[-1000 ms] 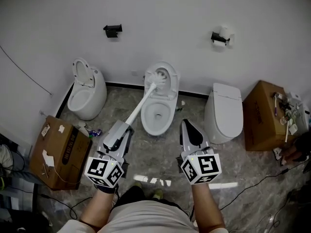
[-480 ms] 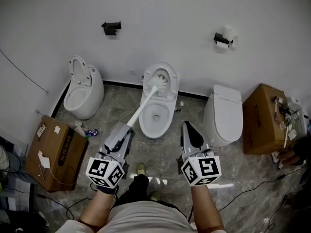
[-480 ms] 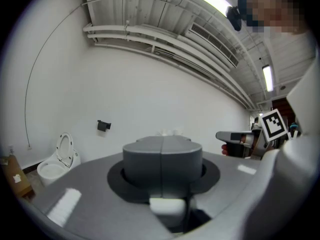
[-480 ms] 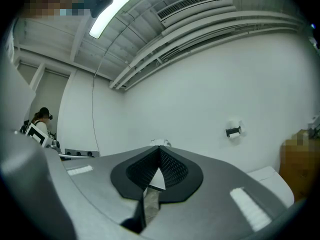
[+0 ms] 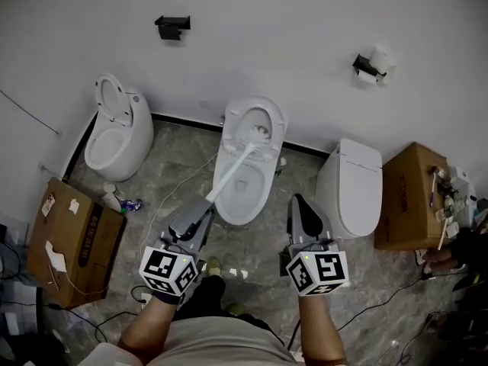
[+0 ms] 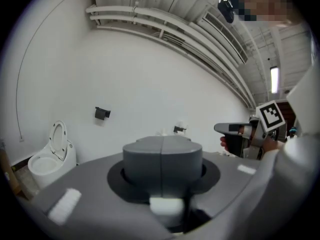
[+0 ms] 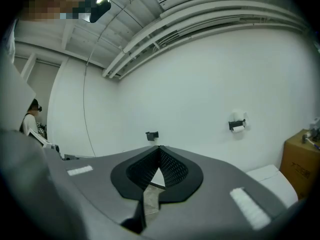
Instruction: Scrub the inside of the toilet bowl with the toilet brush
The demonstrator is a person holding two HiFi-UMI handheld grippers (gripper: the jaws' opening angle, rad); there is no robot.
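Observation:
The middle toilet [image 5: 245,175] is white, with its lid up against the wall. A white toilet brush [image 5: 232,168] slants from my left gripper [image 5: 203,207] up into the bowl, its bristle head [image 5: 260,133] at the bowl's back part. The left gripper is shut on the brush handle; in the left gripper view the jaws [image 6: 162,154] meet around the handle's white end [image 6: 165,204]. My right gripper [image 5: 297,203] hovers over the floor just right of the bowl, shut and holding nothing, its tips touching in the right gripper view [image 7: 159,148].
A second open toilet [image 5: 114,132] stands at the left and one with a closed lid [image 5: 350,183] at the right. Cardboard boxes [image 5: 72,239] [image 5: 409,197] flank them. A paper roll holder [image 5: 369,65] and a black bracket [image 5: 171,25] hang on the wall. Cables [image 5: 385,296] lie on the floor.
The brush head has shifted slightly right and down, from the raised lid's edge to the bowl's back part. The head view has swung, so the toilets sit further left and lower.

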